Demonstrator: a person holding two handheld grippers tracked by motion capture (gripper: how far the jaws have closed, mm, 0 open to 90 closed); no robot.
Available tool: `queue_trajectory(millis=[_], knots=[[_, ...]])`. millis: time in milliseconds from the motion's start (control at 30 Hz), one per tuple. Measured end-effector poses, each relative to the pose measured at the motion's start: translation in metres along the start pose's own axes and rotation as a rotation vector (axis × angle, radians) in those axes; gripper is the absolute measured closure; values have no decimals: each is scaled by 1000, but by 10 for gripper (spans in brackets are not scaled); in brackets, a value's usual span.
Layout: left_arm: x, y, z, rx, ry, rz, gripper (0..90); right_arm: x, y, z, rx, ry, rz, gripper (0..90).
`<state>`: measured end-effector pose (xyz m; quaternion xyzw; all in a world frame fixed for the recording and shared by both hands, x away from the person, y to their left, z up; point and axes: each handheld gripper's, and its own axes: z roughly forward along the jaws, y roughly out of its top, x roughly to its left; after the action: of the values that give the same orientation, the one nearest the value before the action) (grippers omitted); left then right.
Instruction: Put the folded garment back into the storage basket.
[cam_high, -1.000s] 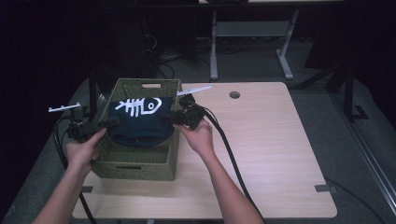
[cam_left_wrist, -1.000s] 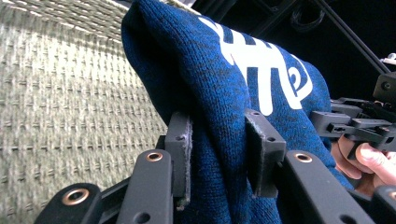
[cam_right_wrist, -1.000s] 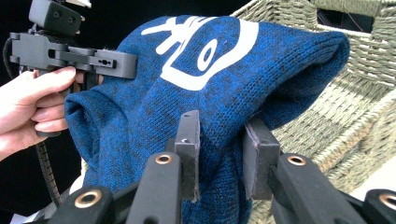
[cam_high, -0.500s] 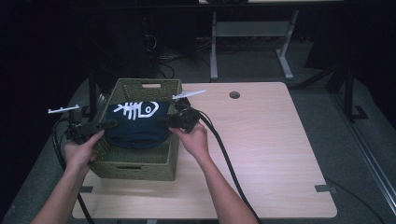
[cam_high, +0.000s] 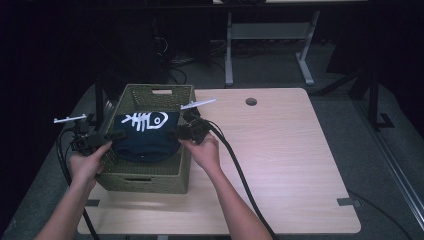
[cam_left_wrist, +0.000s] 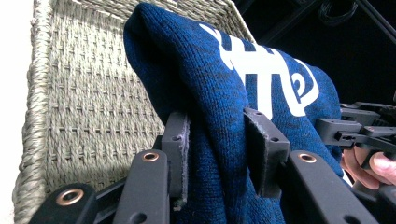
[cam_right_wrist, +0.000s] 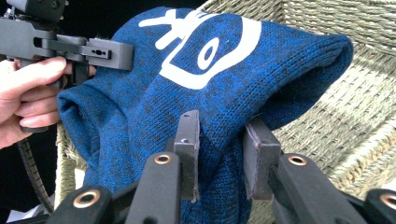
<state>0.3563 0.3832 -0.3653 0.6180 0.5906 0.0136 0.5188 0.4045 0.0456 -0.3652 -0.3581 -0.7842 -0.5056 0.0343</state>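
A dark blue knitted sweater (cam_high: 145, 142) with a white fish-skeleton print hangs bunched over a woven basket (cam_high: 155, 91), its lower part inside. My left gripper (cam_high: 118, 135) is shut on its left side. In the left gripper view both pads (cam_left_wrist: 180, 149) press the knit (cam_left_wrist: 210, 70), though the jaws have just eased open slightly. My right gripper (cam_high: 176, 133) is shut on the right side. Its view shows a thick fold (cam_right_wrist: 224, 74) squeezed between the pads (cam_right_wrist: 189, 140). Each gripper view shows the basket's weave (cam_left_wrist: 84, 93) (cam_right_wrist: 355, 93) behind the sweater.
The basket stands at the left of a light wooden table (cam_high: 290, 165) with a cable hole (cam_high: 251, 101) near the far edge. Black cables (cam_high: 240, 175) trail from both grippers toward the front. Metal desk legs (cam_high: 229, 55) stand on the dark floor beyond.
The right gripper has moved left and slightly down, pushing the sweater into a narrower bunch that sits lower in the basket. The left hand has stayed almost in place.
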Motion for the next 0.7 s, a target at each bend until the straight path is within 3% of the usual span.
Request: queue_trajectory(millis=[433, 500, 567, 700], knots=[[-2, 4, 0, 11, 37, 21, 633, 3, -2, 2, 17, -26, -11, 687], [-1, 6, -2, -3, 78, 21, 583, 4, -1, 2, 20, -38, -23, 594], [2, 8, -6, -3, 132, 22, 582, 7, 1, -1, 16, -102, -48, 486], [5, 10, -10, -14, 127, 15, 582, 7, 4, -7, 2, -114, -55, 481]])
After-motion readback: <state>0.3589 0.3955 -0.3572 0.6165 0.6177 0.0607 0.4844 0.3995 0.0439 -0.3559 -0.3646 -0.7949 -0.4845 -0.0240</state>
